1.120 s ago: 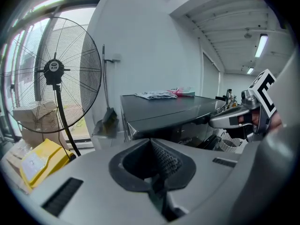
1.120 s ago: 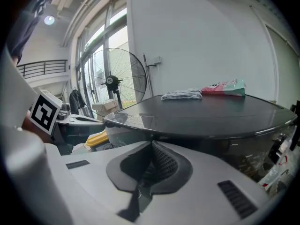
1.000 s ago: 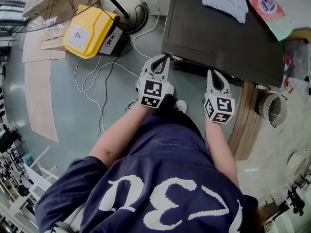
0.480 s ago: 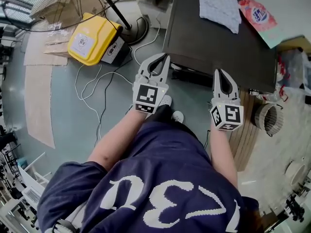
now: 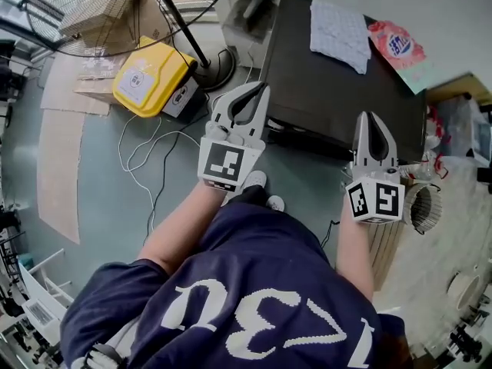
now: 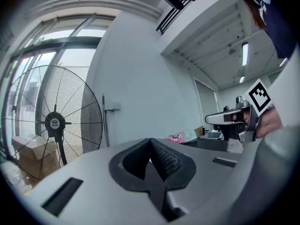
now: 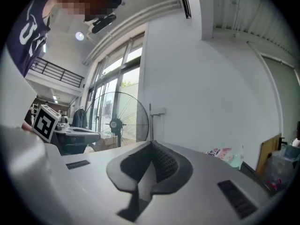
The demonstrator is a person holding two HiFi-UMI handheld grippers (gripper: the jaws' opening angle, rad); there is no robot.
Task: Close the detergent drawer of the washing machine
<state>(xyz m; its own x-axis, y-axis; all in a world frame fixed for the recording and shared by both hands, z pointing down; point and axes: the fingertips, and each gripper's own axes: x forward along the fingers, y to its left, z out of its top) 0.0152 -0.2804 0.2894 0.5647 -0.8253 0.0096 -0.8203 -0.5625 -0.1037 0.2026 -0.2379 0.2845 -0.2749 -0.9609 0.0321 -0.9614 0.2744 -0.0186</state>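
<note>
The washing machine [image 5: 330, 91] is a dark box seen from above; its front and the detergent drawer are hidden under the top, and only a dark ledge [image 5: 304, 137] juts out at its near edge. My left gripper [image 5: 262, 88] hangs shut and empty over the machine's near left corner. Shut and empty too, my right gripper [image 5: 370, 117] is at the near right edge. In the left gripper view the pads [image 6: 161, 158] meet with nothing between them. The right gripper view shows the same closed pads [image 7: 161, 161], pointing level at a white wall.
A pale cloth [image 5: 338, 23] and a pink detergent pouch [image 5: 396, 43] lie on the machine's top. A yellow case [image 5: 150, 75] and white cables [image 5: 146, 144] lie on the floor at left, by a standing fan [image 5: 100, 6]. A coiled hose [image 5: 424, 194] sits right.
Both grippers have risen side by side towards the head camera and look larger. They stayed shut. The machine's top now shows more fully beyond them.
</note>
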